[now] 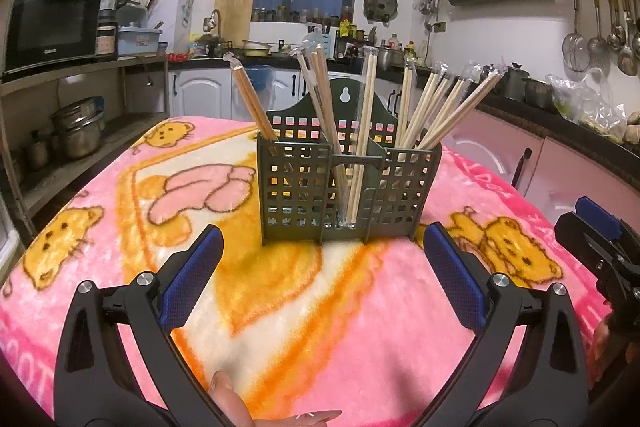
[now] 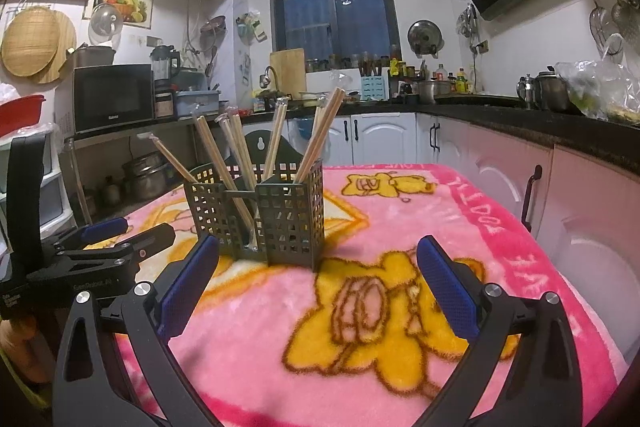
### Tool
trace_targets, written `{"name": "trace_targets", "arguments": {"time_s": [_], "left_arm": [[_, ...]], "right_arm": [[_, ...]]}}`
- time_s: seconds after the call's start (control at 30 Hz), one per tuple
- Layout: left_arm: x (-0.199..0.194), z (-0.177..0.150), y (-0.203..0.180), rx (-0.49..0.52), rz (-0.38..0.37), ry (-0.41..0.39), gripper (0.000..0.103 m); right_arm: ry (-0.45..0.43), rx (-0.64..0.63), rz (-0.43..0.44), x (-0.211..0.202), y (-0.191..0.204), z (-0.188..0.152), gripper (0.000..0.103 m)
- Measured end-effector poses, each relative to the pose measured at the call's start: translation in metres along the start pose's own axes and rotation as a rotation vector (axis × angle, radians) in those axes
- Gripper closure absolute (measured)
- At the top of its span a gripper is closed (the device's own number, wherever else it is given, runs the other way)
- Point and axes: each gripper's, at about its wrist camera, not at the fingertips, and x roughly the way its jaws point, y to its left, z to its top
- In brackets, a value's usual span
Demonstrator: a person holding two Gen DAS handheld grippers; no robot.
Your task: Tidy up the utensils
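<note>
A dark green slotted utensil holder [image 1: 348,183] stands upright on the pink blanket [image 1: 360,307]. Several pairs of wrapped wooden chopsticks [image 1: 436,107] lean in its compartments. My left gripper [image 1: 322,247] is open and empty, just in front of the holder. In the right wrist view the holder [image 2: 260,215] stands ahead and to the left, with chopsticks [image 2: 236,155] sticking out. My right gripper [image 2: 318,259] is open and empty, a little short of the holder. The right gripper also shows at the left view's right edge [image 1: 600,231], and the left gripper shows at the left of the right wrist view [image 2: 120,239].
The blanket [image 2: 400,347] covers a table. Pink cabinet doors [image 2: 540,207] and a dark counter run along the right. A shelf with a microwave [image 1: 52,23] and pots [image 1: 76,131] stands at the left. Ladles hang at the far right [image 1: 608,31].
</note>
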Motion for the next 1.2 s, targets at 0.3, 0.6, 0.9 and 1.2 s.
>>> {"name": "trace_targets", "arguments": {"time_s": [0.3, 0.6, 0.9, 1.2], "left_arm": [[0.0006, -0.0011, 0.0019, -0.01, 0.0, 0.004, 0.011], [0.0003, -0.0014, 0.0017, -0.008, 0.002, 0.005, 0.011], [-0.0012, -0.001, 0.0018, -0.006, 0.003, -0.001, 0.011], [-0.001, -0.0008, 0.0024, -0.005, 0.002, -0.001, 0.011]], "right_arm": [[0.003, 0.001, 0.002, 0.001, -0.0011, -0.0007, 0.007], [0.002, 0.001, 0.001, 0.0009, -0.0012, -0.0005, 0.007], [0.001, 0.002, 0.0, 0.001, -0.0016, -0.0006, 0.007], [0.001, 0.003, -0.004, 0.0009, -0.0016, -0.0012, 0.007]]}}
